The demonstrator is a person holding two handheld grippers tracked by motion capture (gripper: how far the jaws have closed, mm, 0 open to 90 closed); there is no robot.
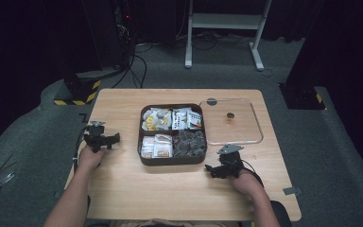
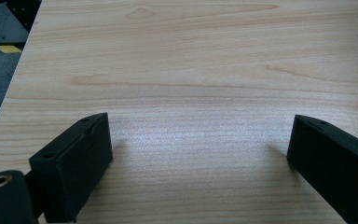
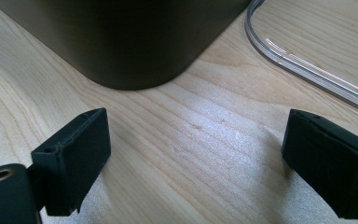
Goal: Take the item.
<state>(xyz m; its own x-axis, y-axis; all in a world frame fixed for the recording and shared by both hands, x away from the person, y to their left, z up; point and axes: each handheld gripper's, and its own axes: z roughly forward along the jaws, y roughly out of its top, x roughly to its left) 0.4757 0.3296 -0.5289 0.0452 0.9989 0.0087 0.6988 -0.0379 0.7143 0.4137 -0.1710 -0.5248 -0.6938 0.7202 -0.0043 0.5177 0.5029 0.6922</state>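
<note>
Both grippers sit on the wooden table (image 1: 123, 189) with jaws spread wide, nothing between them. The left gripper (image 1: 105, 140) is left of the brown snack box (image 1: 172, 161); the right gripper (image 1: 217, 170) is near its front right corner, with the clear lid (image 1: 255, 137) just beside the box.

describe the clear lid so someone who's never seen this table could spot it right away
On the wooden table, find the dark brown compartment box of snack packets at the middle. Directly to its right, flat on the wood, lies the clear lid. It is the one see-through thing there: a rounded square with a raised rim and a small dark knob at its centre.
</note>
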